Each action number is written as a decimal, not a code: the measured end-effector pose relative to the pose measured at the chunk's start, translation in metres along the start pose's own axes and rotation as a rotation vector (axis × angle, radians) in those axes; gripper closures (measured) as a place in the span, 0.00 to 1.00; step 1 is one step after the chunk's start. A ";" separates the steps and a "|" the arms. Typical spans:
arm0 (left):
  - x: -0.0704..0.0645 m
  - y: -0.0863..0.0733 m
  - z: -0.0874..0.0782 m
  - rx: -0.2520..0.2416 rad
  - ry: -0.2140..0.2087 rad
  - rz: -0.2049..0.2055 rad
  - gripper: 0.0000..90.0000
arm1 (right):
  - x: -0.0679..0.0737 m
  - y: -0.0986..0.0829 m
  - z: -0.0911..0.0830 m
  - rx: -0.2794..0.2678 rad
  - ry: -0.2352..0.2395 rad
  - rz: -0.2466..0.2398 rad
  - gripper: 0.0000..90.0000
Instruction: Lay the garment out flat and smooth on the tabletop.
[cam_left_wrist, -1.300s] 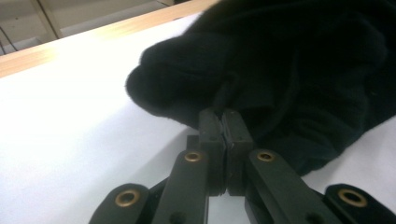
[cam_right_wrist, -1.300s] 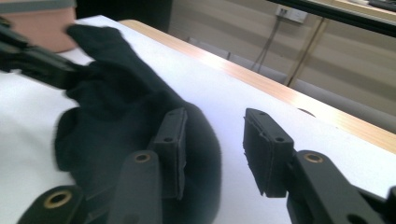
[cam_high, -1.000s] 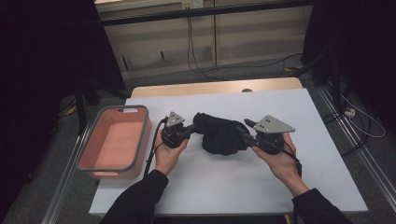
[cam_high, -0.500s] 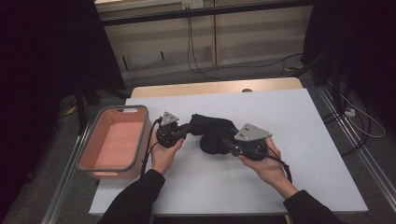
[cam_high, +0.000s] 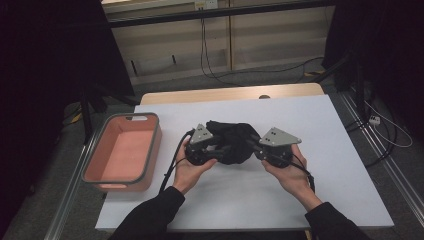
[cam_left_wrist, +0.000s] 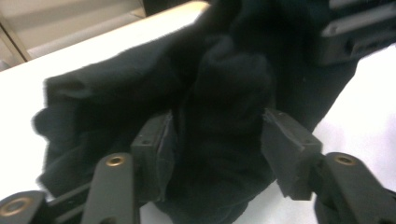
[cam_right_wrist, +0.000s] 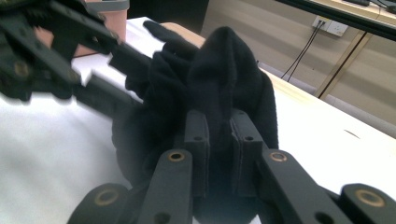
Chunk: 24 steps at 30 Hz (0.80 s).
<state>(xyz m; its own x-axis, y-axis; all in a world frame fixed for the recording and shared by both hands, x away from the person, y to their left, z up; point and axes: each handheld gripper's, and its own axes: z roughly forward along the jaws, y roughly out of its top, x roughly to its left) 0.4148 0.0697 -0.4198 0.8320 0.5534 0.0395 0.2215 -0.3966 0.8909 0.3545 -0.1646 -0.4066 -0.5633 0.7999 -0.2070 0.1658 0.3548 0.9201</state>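
A black cloth (cam_high: 234, 141) lies bunched in the middle of the white table (cam_high: 330, 125), between my two grippers. In the left gripper view, my left gripper (cam_left_wrist: 219, 140) has its jaws wide apart, with a thick fold of the cloth (cam_left_wrist: 224, 79) between them. My right gripper (cam_right_wrist: 219, 135) is shut on a thin fold of the cloth (cam_right_wrist: 224, 70), which rises in a hump above its jaws. From above, the left gripper (cam_high: 222, 150) sits at the cloth's left side and the right gripper (cam_high: 254, 145) at its right. The left gripper (cam_right_wrist: 70, 42) shows blurred in the right gripper view.
A salmon-pink bin (cam_high: 120, 155) with a grey rim stands at the table's left edge. A wooden strip (cam_high: 230, 94) runs along the back edge. Cables (cam_high: 385, 130) lie on the floor to the right. Bare white table stretches in front and to the right.
The two grippers have come closer together, and the cloth that stretched between them is now bunched up. The left gripper has shifted right into the cloth.
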 end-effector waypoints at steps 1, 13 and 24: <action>0.000 -0.001 0.003 0.011 0.006 0.000 0.49 | 0.000 0.000 0.000 0.001 -0.001 0.001 0.88; -0.011 0.001 0.004 0.020 -0.079 0.011 0.35 | -0.006 0.000 -0.002 -0.001 -0.008 0.024 0.88; 0.003 0.001 -0.008 0.031 0.004 -0.037 0.91 | -0.021 0.000 -0.008 -0.016 -0.036 0.053 0.88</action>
<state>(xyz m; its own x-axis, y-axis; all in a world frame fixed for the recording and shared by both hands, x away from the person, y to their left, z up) 0.4131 0.0771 -0.4151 0.8209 0.5710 0.0089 0.2678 -0.3986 0.8772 0.3603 -0.1857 -0.3999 -0.5245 0.8344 -0.1697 0.1809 0.3039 0.9354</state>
